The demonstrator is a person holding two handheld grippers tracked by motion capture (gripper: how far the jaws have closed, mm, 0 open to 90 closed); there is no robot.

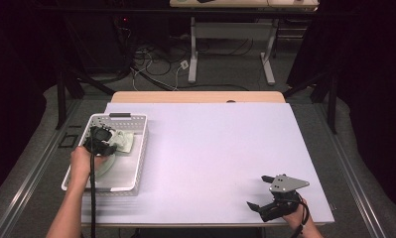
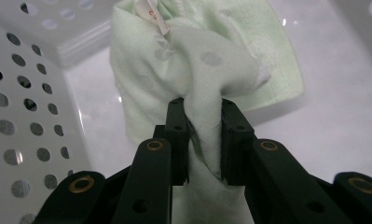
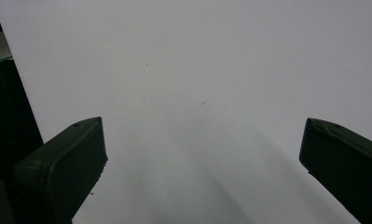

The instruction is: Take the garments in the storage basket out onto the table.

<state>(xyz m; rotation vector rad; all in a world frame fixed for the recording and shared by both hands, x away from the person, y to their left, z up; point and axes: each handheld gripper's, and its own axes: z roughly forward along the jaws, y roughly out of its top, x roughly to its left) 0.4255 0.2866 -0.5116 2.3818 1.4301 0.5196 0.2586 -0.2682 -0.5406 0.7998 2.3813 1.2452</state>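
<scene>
Pinching a raised fold of the soft, light green cloth (image 2: pixel 174 70) inside the white basket (image 1: pixel 136 163), the left tool (image 2: pixel 204 140) is clenched on it, likely limp when lifted.

A lab: black curtains (image 1: pixel 369 74), floor cables (image 1: pixel 156 64), white-topped test table (image 1: pixel 220 148)

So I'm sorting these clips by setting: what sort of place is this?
Probably a lab or recording studio, not a home: a white table ringed by black curtains, loose cables on the floor, and another desk behind.
</scene>
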